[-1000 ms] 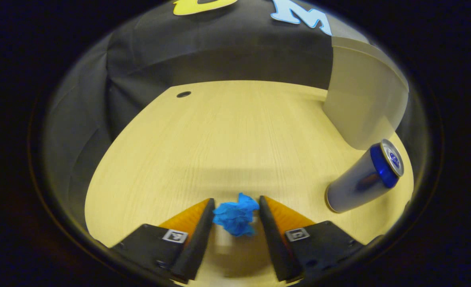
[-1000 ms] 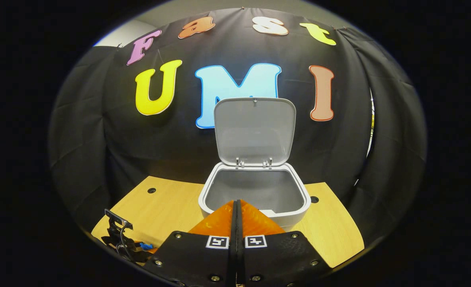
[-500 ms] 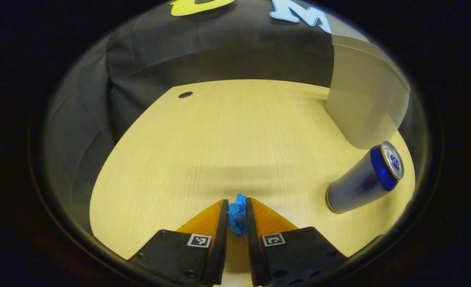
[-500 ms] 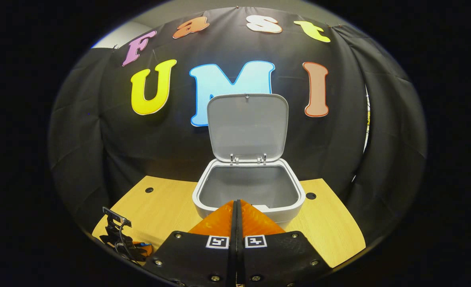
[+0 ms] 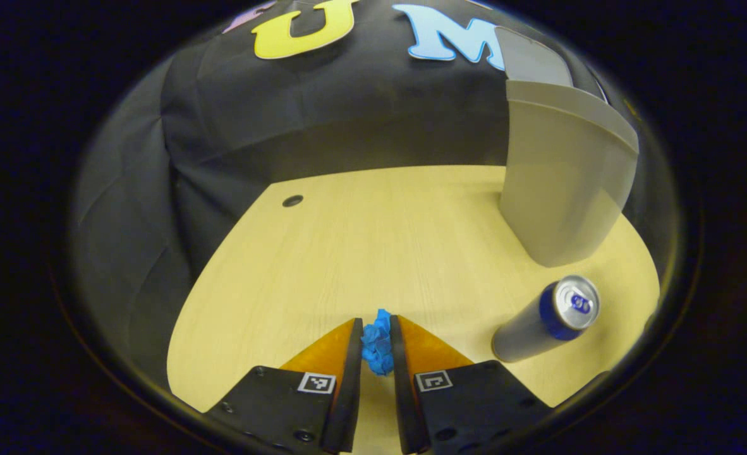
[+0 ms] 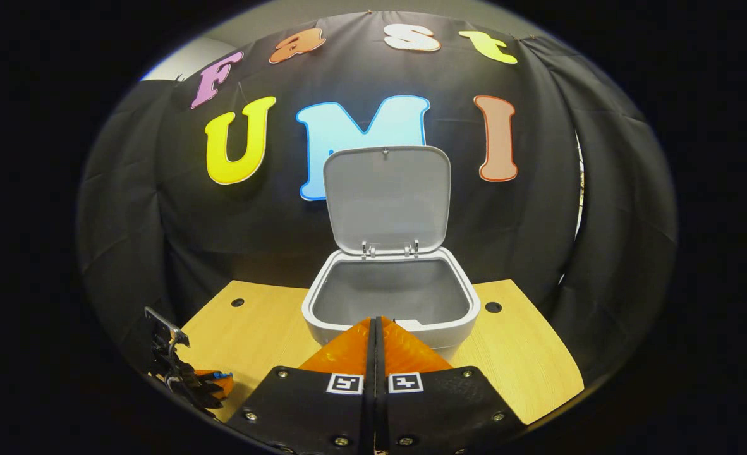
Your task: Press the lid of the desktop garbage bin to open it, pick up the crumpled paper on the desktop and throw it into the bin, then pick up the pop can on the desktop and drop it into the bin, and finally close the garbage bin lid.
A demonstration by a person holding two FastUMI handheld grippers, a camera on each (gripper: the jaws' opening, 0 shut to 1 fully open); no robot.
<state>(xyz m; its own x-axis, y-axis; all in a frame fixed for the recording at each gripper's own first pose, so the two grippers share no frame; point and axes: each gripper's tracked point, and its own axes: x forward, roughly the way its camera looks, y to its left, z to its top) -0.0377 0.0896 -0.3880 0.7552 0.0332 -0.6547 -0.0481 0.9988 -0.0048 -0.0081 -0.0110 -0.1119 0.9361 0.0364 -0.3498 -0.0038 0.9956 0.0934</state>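
Left claw [image 5: 376,344] had lifted off the bench [image 5: 373,240], clamped on blue paper [image 5: 378,346]. Right claw [image 6: 374,335] closed, empty. Risk: paper slipping short of the bin [image 6: 391,303]; can [image 5: 547,319] knocked.

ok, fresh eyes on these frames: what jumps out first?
The crumpled blue paper ball, pinched between the left gripper's fingers low in the left gripper view. Next, the white plastic desktop bin mid-table in the right gripper view, its lid standing open behind it, with the right gripper shut and empty in front. The blue-topped silver pop can stands on the pale wooden desktop, right of the paper.
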